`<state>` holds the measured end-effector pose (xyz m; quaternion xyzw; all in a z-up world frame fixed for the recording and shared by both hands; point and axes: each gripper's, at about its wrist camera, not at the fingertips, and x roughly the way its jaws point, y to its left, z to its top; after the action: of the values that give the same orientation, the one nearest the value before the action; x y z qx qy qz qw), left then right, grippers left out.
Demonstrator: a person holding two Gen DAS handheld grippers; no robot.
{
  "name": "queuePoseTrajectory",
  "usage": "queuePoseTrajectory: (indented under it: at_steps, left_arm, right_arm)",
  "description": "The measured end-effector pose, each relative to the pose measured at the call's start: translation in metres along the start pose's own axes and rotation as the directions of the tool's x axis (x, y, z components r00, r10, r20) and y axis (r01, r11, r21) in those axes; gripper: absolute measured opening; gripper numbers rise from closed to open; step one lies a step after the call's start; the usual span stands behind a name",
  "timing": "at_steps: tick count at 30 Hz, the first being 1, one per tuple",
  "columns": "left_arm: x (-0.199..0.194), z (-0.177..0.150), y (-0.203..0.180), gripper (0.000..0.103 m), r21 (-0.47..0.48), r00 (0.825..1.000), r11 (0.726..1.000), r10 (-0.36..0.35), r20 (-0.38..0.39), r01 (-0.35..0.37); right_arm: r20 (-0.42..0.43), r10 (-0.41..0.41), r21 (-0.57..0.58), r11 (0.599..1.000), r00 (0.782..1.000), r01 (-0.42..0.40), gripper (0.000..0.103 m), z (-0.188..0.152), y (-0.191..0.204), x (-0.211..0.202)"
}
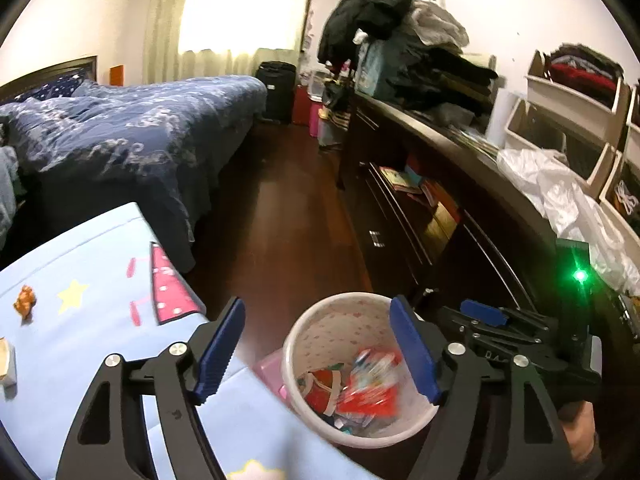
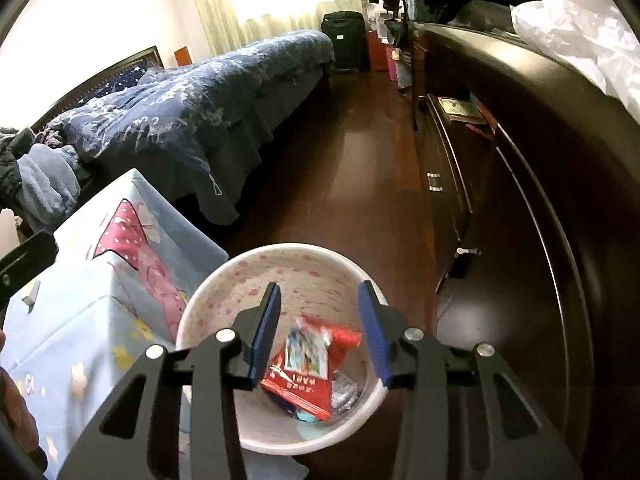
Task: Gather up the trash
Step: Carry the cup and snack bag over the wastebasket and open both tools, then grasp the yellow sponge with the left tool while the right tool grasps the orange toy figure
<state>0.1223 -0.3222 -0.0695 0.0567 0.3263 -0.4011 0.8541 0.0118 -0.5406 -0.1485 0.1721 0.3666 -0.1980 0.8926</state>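
A white trash bin (image 1: 304, 328) with a pink flower pattern stands on the floor beside the table; it also shows in the right wrist view (image 2: 320, 258). Red and coloured wrappers (image 1: 360, 388) lie inside it, and a blurred wrapper (image 2: 308, 346) shows just below my right gripper. My left gripper (image 1: 318, 350) is open and empty, above the bin's left side. My right gripper (image 2: 320, 328) is open over the bin, with nothing between its fingers; it also shows in the left wrist view (image 1: 484, 316). A small brown scrap (image 1: 25, 302) lies on the tablecloth.
A table with a light blue cartoon cloth (image 1: 80, 320) is at the left, with a pale object (image 1: 8, 364) at its edge. A bed with a blue duvet (image 1: 120, 136) lies beyond. A dark dresser (image 2: 520, 200) runs along the right. Wooden floor (image 1: 288, 208) lies between.
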Motion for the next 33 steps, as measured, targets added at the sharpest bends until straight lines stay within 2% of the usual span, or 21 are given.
queuePoseTrajectory:
  at_steps: [5, 7, 11, 15, 18, 19, 21, 23, 29, 33]
  left_arm:
    - [-0.024, -0.002, 0.02, 0.085, -0.044, 0.999, 0.998, 0.044, 0.03, -0.043]
    - [-0.037, -0.005, 0.033, 0.09, -0.072, 0.996, 0.995, 0.075, 0.04, -0.072]
    - [-0.06, -0.013, 0.056, 0.097, -0.116, 0.987, 0.982, 0.154, 0.05, -0.147]
    - [-0.087, -0.026, 0.09, 0.099, -0.18, 0.961, 0.949, 0.272, 0.048, -0.259]
    - [-0.104, -0.034, 0.116, 0.099, -0.232, 0.943, 0.921, 0.33, 0.043, -0.312]
    - [-0.11, -0.037, 0.126, 0.099, -0.247, 0.933, 0.908, 0.358, 0.042, -0.337]
    - [-0.121, -0.044, 0.144, 0.099, -0.266, 0.902, 0.873, 0.431, 0.027, -0.409]
    - [-0.13, -0.051, 0.161, 0.099, -0.285, 0.885, 0.849, 0.465, 0.004, -0.445]
    - [-0.138, -0.063, 0.195, 0.099, -0.329, 0.864, 0.809, 0.502, -0.041, -0.487]
    - [-0.13, -0.067, 0.208, 0.099, -0.323, 0.857, 0.802, 0.51, -0.068, -0.503]
  right_arm:
    - [0.023, 0.067, -0.029, 0.997, 0.997, -0.066, 0.058, 0.004, 0.025, -0.018]
    - [0.03, 0.095, -0.057, 0.994, 0.995, -0.093, 0.059, 0.005, 0.041, -0.026]
    - [0.038, 0.159, -0.126, 0.98, 0.987, -0.153, 0.072, 0.004, 0.08, -0.04]
    - [0.013, 0.226, -0.195, 0.956, 0.974, -0.219, 0.075, 0.002, 0.122, -0.046]
    - [-0.015, 0.264, -0.235, 0.937, 0.965, -0.26, 0.075, -0.001, 0.15, -0.046]
    - [-0.027, 0.277, -0.251, 0.928, 0.961, -0.275, 0.075, -0.002, 0.161, -0.045]
    - [-0.041, 0.292, -0.275, 0.916, 0.956, -0.291, 0.075, -0.003, 0.177, -0.045]
    - [-0.051, 0.304, -0.298, 0.904, 0.951, -0.306, 0.075, -0.004, 0.193, -0.044]
    - [-0.088, 0.344, -0.363, 0.863, 0.935, -0.352, 0.082, 0.0, 0.239, -0.04]
    - [-0.097, 0.359, -0.389, 0.845, 0.928, -0.368, 0.082, 0.005, 0.257, -0.036]
